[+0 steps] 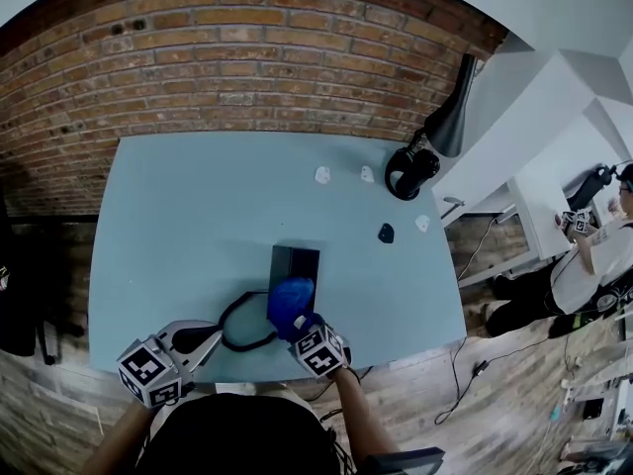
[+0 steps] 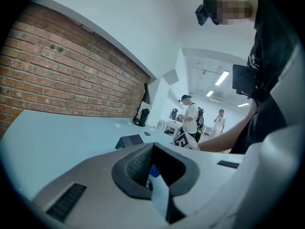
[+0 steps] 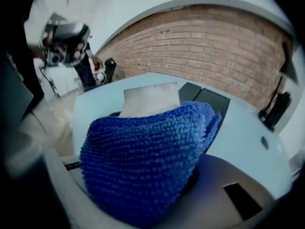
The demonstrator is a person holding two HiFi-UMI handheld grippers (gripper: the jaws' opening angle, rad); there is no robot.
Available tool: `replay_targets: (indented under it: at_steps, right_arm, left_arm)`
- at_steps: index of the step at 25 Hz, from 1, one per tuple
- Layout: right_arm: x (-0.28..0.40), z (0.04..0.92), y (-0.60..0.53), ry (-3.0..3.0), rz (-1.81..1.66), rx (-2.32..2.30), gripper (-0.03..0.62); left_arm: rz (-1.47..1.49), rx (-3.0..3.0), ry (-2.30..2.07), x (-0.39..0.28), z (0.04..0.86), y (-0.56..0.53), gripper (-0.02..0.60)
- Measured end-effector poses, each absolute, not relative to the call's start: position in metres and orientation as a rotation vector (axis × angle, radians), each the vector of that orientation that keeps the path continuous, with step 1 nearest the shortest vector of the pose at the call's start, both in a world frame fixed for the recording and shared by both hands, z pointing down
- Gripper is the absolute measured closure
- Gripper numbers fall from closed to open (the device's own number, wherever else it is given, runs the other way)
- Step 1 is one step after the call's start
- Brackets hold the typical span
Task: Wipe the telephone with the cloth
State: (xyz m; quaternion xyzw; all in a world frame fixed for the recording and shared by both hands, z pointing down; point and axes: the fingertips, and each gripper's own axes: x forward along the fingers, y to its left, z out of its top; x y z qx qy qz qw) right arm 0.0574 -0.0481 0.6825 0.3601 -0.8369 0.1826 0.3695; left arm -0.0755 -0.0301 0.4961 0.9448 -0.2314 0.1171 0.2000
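On the pale blue tabletop, set against a brick wall, the black telephone lies near the front edge, a little right of the middle; the right gripper is closed on a bunched blue cloth, and the head view shows that cloth over the telephone's near end, though whether it presses on it cannot be told; in the right gripper view the cloth fills the space between the right gripper's pale upper jaw and grey lower jaw, with the telephone a dark slab just beyond; the left gripper sits low at the front left, its tip touching or just beside a black cord loop that curves on the tabletop between the two grippers; in the left gripper view the left gripper's jaws stand drawn close together with nothing plainly clamped between them, only a sliver of blue and a curl of cord showing through the narrow gap, and the telephone lies farther off; at the far right corner rest black headphones beside a black lamp; a few small white scraps lie well apart from the telephone.
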Motion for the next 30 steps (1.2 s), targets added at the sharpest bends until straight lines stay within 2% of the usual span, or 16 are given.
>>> replay_targets:
  at_steps: [3,6,12,15,18,21,22,30]
  right_arm:
    - [0.055,0.674,-0.023,-2.228,0.664,0.621,0.513]
    - [0.080,0.657,-0.038,-2.147,0.494,0.582,0.507]
    - [0.159,0.532,-0.173,-1.947,-0.090,1.353,0.503]
    - [0.170,0.499,-0.201,-1.721,-0.399,1.464,0.503]
    - [0.146,0.552,-0.198,-1.605,-0.470,1.197,0.503]
    - [0.126,0.622,-0.180,-1.647,-0.331,1.011,0.506]
    - [0.124,0.630,-0.178,-1.670,-0.287,1.033,0.528]
    - [0.119,0.633,-0.173,-1.738,-0.128,1.106,0.531]
  left_arm:
    - [0.314,2.635,-0.681,-0.084,0.493,-0.033,0.558]
    - [0.308,2.619,-0.718,-0.097,0.492,-0.035,0.557]
    - [0.309,2.596,-0.757,-0.113,0.493,-0.036,0.558]
    - [0.310,2.580,-0.760,-0.115,0.495,-0.035,0.558]
    - [0.304,2.583,-0.766,-0.116,0.495,-0.035,0.558]
    - [0.305,2.585,-0.763,-0.115,0.494,-0.035,0.558]
    - [0.303,2.583,-0.766,-0.116,0.494,-0.035,0.558]
    - [0.299,2.566,-0.749,-0.110,0.503,-0.032,0.558]
